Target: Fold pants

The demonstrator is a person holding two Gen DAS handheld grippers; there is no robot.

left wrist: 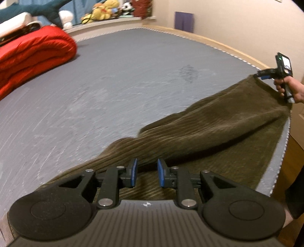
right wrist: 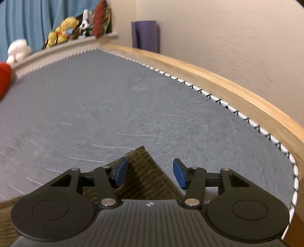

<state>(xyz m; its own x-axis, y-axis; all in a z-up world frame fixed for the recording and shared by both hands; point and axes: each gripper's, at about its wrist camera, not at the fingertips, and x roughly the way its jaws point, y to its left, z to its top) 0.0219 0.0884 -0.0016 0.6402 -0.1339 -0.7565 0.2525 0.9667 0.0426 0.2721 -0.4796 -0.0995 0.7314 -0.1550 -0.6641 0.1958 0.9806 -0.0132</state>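
Right under the left gripper (left wrist: 146, 172) lies ribbed olive cloth: the corduroy pants (left wrist: 218, 125), spread from six o'clock out toward two o'clock across the grey mattress (left wrist: 114, 85). Its blue pads stand a little apart with the fabric running beneath the gap and nothing visibly pinched, so I read it as released. Over on the right wrist view, the right gripper (right wrist: 150, 173) has its jaws well apart, a pointed corner of the pants poking up between them at twelve o'clock, neither pad pressing on it: let go.

So, my read: the garment has been laid out flat, both ends dropped, and the fold proper is not yet made. The next move calls for fresh grips on an edge or hem at each end, then carrying one half over the other without dragging the lower layer.

Farther out, a rolled red quilt (left wrist: 34, 55) sits at ten o'clock, stuffed toys (left wrist: 106, 10) on the far ledge. Containers? None in view, nothing to report inside any.
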